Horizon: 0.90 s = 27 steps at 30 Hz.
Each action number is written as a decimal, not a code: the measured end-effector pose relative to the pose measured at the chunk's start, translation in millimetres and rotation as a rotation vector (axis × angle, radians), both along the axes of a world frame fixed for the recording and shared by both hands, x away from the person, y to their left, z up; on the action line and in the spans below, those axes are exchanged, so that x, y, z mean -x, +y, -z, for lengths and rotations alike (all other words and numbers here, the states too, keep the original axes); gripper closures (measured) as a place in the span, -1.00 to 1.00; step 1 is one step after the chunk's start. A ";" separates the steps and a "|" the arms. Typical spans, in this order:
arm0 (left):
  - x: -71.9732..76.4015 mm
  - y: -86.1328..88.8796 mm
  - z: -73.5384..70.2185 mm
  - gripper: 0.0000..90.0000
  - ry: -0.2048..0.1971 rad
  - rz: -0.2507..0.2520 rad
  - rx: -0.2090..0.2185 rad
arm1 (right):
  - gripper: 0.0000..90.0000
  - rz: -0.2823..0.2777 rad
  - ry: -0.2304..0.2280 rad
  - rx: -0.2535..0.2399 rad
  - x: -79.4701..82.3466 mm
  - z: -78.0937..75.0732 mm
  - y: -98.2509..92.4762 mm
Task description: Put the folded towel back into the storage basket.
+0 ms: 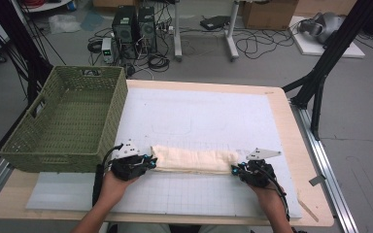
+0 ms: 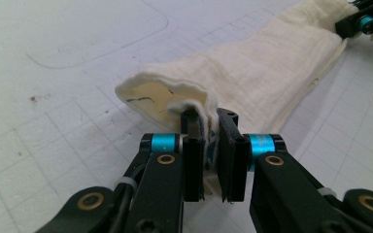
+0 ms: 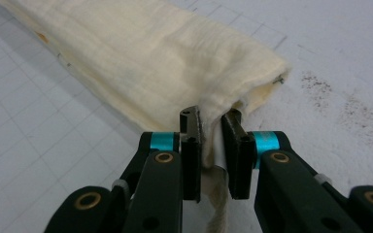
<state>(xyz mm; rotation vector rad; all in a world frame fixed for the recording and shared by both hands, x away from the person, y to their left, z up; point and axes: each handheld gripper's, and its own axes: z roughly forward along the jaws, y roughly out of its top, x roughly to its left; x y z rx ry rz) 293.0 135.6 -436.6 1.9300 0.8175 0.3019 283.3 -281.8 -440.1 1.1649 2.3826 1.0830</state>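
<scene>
With both grippers' fingers clamped on the folded cloth [image 1: 194,160], left gripper [image 1: 148,160] and right gripper [image 1: 236,169], we'd best lift evenly, keeping it taut toward the basket [image 1: 53,141].

I can't see my arms past the bottom edge in the high view. The cloth [image 3: 145,63] runs off the top left in the right gripper view, and its pinched corner hides between the jaws.
</scene>
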 end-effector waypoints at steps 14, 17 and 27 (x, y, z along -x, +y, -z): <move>7.1 -4.1 -21.6 0.82 -0.074 0.028 0.038 | 0.77 0.031 -0.092 0.006 0.0 -13.6 -8.1; 7.3 -3.7 -25.0 0.82 -0.083 0.027 0.046 | 0.78 0.037 -0.108 -0.001 -0.4 -17.0 -8.5; 10.9 -3.7 -39.9 0.83 -0.129 0.035 0.048 | 0.79 0.042 -0.153 0.014 -5.9 -25.5 -7.5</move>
